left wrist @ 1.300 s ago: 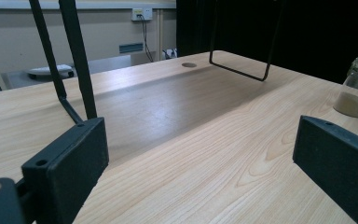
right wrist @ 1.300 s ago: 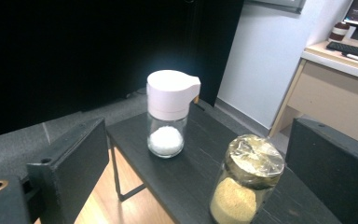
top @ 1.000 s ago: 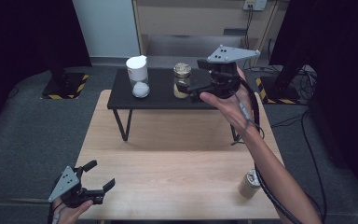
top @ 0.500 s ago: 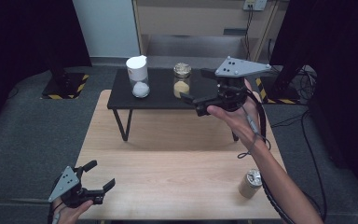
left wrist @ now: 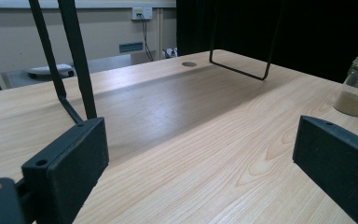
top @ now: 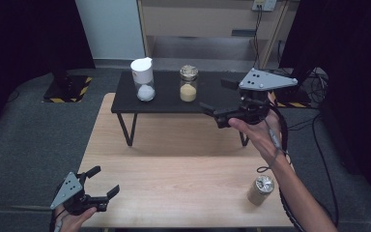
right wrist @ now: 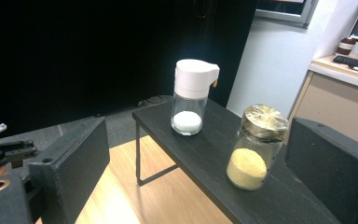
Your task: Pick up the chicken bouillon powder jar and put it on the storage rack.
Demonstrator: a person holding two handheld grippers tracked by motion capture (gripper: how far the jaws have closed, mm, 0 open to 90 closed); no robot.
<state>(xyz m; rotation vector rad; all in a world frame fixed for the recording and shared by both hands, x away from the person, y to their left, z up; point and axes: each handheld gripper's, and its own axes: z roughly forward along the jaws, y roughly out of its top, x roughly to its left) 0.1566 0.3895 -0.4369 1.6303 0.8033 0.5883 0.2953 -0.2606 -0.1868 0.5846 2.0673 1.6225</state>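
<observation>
Right gripper (top: 218,95) hangs at centre right of the high view, over the right end of the black shelf (top: 171,104), jaws wide and empty. Its jaws point left at the yellow jar (top: 188,84), which stands upper centre on the shelf, apart from the jaws; in the right gripper view that jar (right wrist: 253,149) sits lower right, between the two jaws but farther off. White-capped jar (top: 143,79) stands left of it on the same shelf, well apart. Third jar (top: 260,189), metal lid, stands lower right on the wooden table (top: 183,179), near the forearm.

Left gripper (top: 101,183) rests at lower left by the table edge, jaws wide, nothing between them.

Judgement: early stage. No jar is gripped or lifted. Left to do: bring the right jaws around a jar, likely the yellow one, and close.
</observation>
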